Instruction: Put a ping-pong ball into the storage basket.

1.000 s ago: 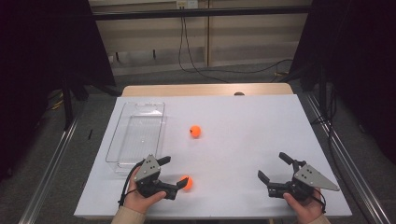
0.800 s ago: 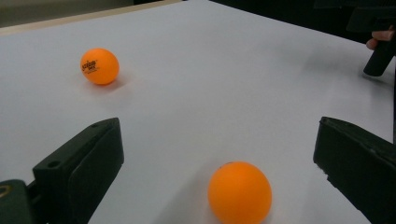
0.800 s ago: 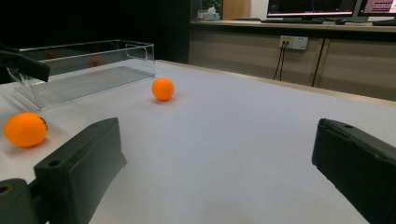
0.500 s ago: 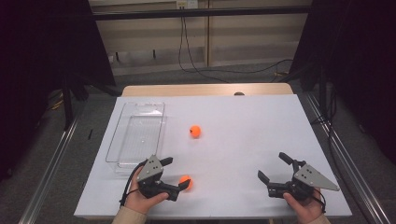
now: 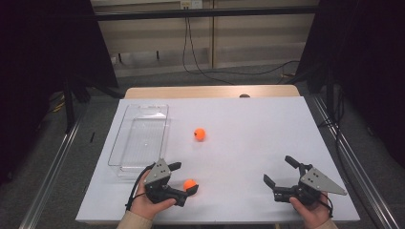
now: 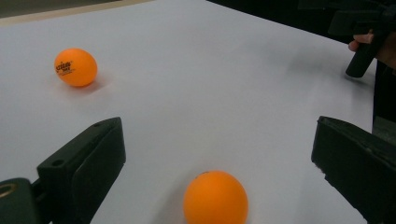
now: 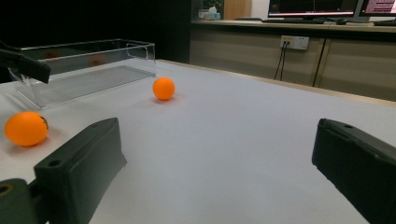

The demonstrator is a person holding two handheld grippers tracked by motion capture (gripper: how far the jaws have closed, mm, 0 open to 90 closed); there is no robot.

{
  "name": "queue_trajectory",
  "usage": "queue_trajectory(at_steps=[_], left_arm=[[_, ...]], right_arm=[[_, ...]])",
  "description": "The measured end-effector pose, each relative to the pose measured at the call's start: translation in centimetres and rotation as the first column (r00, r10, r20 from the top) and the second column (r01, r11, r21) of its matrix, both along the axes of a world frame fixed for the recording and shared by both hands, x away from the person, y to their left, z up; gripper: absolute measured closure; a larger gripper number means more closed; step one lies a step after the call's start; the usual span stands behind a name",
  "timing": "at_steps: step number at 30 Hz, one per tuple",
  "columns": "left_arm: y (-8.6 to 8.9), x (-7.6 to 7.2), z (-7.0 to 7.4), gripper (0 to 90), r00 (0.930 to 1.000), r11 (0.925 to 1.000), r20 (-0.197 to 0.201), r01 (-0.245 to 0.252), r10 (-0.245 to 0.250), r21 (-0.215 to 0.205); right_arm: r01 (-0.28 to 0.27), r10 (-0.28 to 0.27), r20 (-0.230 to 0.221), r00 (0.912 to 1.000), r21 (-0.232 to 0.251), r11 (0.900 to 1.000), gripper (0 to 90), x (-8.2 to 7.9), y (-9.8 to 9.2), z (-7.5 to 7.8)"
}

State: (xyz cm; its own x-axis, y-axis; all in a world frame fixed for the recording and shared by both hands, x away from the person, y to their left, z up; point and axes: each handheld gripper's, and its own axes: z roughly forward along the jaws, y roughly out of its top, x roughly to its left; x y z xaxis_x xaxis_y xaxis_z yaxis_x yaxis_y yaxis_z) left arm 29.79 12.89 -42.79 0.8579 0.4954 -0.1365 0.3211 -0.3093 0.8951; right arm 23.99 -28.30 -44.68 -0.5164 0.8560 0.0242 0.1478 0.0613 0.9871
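Two orange balls lie on the white table. The near ball (image 5: 190, 183) (image 6: 215, 198) rests on the table between the spread jaws of my left gripper (image 5: 183, 178) (image 6: 219, 140), which is open and not touching it. The far ball (image 5: 199, 134) (image 6: 75, 66) sits mid-table, right of a clear plastic tray (image 5: 125, 164). My right gripper (image 5: 280, 171) (image 7: 215, 140) is open and empty near the front right edge. Its view looks across at the near ball (image 7: 26, 128), the far ball (image 7: 164, 88) and the tray (image 7: 140, 60).
The white table (image 5: 248, 129) ends at a wooden strip along its far side. Dark curtains and metal rails flank both sides. In the left gripper view, the person's other hand with the right gripper (image 6: 364, 51) is at the upper right.
My left gripper has crept slightly to the right around the near ball. The right gripper and the far ball have not moved.
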Motion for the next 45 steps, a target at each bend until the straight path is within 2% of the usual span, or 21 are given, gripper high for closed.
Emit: queue_trajectory(at_steps=[7,10,13,17,22,34,45], left_arm=[[-0.1,0.0,-0.2,3.9,0.9998,0.9998,-0.019,0.001,-0.001,0.022],[-0.2,0.1,-0.2,9.7,0.9993,0.9978,-0.033,0.022,-0.02,0.063],[-0.2,0.1,-0.3,10.7,0.9985,0.9957,-0.051,0.023,-0.018,0.09],[-0.3,0.2,-0.6,12.2,0.9958,0.9947,-0.09,0.028,-0.02,0.099],[-0.6,0.3,-0.7,15.4,0.9938,0.9919,-0.106,0.048,-0.036,0.117],[-0.7,0.5,-0.8,22.9,0.9912,0.9921,-0.127,0.052,-0.037,0.114],[-1.1,0.6,-1.2,30.5,0.9847,0.9826,-0.157,0.1,-0.076,0.156]], right_arm=[[-0.001,0.001,-0.001,1.0,-0.003,1.0,1.4,0.0,0.0,0.0],[-0.003,0.003,-0.001,1.0,-0.005,1.0,1.5,0.0,0.0,0.0],[-0.006,0.006,0.0,1.0,-0.006,1.0,1.5,0.0,0.1,0.0],[-0.004,0.004,-0.001,1.0,-0.004,1.0,1.5,0.1,0.1,0.0],[-0.006,0.006,0.001,1.0,-0.009,1.0,1.6,0.1,0.1,0.0],[-0.007,0.007,0.001,1.0,-0.008,1.0,1.7,0.1,0.1,0.0],[-0.006,0.006,0.0,1.0,-0.009,1.0,1.7,0.1,0.1,0.0]])
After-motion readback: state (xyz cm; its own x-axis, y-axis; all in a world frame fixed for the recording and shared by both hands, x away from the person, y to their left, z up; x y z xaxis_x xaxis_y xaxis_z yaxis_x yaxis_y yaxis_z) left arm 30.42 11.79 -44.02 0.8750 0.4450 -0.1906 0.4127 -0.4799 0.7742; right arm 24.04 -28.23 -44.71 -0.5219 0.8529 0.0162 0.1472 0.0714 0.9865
